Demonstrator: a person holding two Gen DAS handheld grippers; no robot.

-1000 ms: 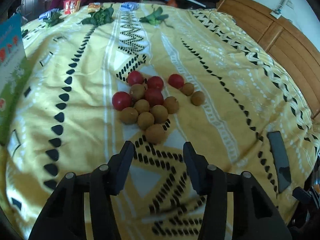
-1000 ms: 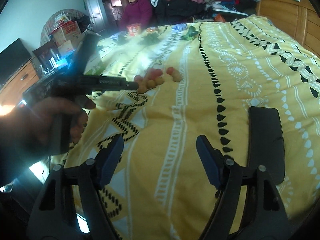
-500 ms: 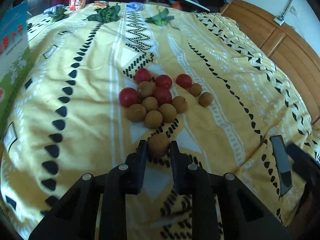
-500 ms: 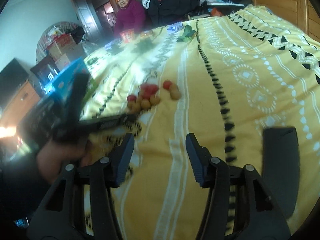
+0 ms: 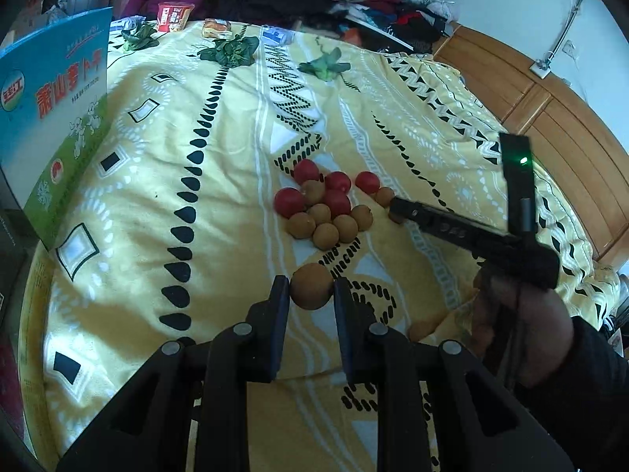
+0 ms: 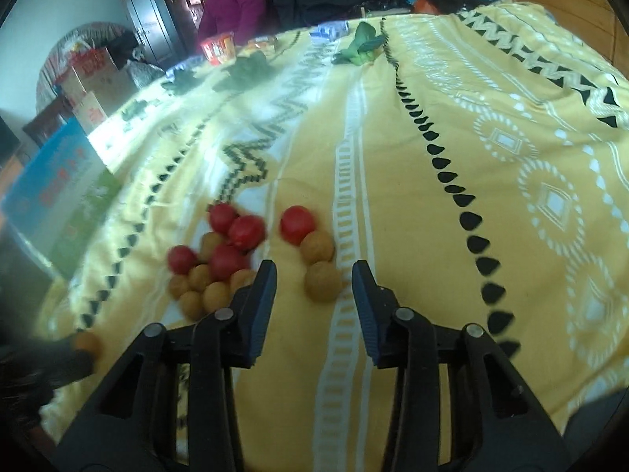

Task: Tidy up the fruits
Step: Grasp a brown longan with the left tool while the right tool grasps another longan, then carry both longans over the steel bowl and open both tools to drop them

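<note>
A pile of red tomatoes (image 5: 336, 200) and brown round fruits (image 5: 326, 235) lies on the yellow bedspread (image 5: 220, 181). My left gripper (image 5: 310, 291) is shut on one brown fruit (image 5: 312, 291), lifted a little clear of the pile. My right gripper (image 6: 314, 283) is open, its fingers either side of a brown fruit (image 6: 324, 286) that lies beside another brown fruit (image 6: 317, 247) and a tomato (image 6: 297, 224). The right gripper also shows in the left wrist view (image 5: 397, 206), reaching into the pile's right side.
A blue and green box (image 5: 59, 118) stands at the left bed edge. Leafy greens (image 5: 232, 50) and snack packets (image 5: 173, 15) lie at the far end, near a seated person (image 6: 232, 0). A wooden headboard (image 5: 550, 126) runs along the right.
My left gripper has drawn back and up from the pile with the brown fruit. My right gripper has moved forward to the pile and now straddles a brown fruit.
</note>
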